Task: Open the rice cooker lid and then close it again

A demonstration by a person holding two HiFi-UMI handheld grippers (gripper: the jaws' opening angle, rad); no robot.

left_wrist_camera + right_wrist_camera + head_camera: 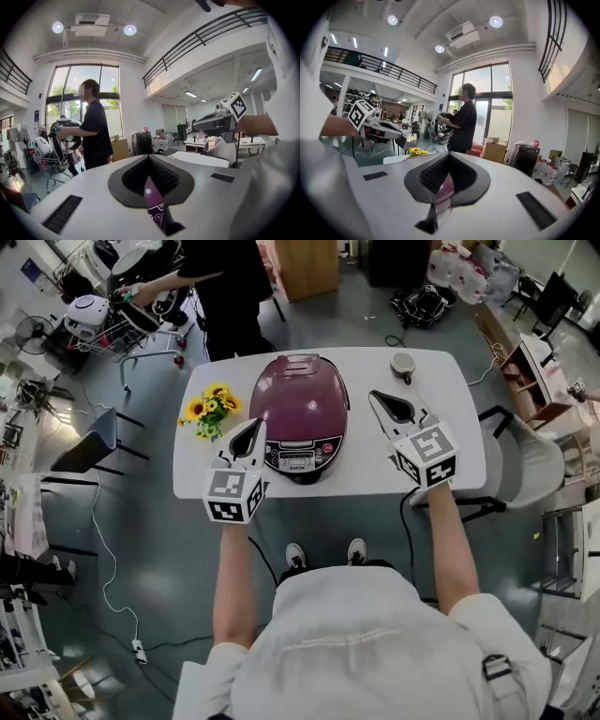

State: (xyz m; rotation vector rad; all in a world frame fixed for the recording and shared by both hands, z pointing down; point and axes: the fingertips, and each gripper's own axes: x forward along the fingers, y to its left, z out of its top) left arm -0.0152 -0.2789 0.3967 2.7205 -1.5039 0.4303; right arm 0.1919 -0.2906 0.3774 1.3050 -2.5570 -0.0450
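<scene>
A purple rice cooker (300, 401) stands mid-table with its lid down and its control panel (292, 457) facing me. My left gripper (253, 427) hovers by the cooker's front left corner, jaws shut with nothing in them. My right gripper (377, 397) hangs to the cooker's right, also shut and holding nothing. In the left gripper view the closed jaws (149, 157) show only a purple sliver of the cooker (152, 201) below them, and the right gripper (213, 123) floats beyond. The right gripper view shows its shut jaws (449, 153) above the cooker (443, 187).
On the white table (450, 427) are a bunch of sunflowers (211, 409) left of the cooker and a small cup (403, 364) at the back right. A person in black (225, 287) stands behind the table by a cart (89, 320). A chair (525, 465) stands at the right.
</scene>
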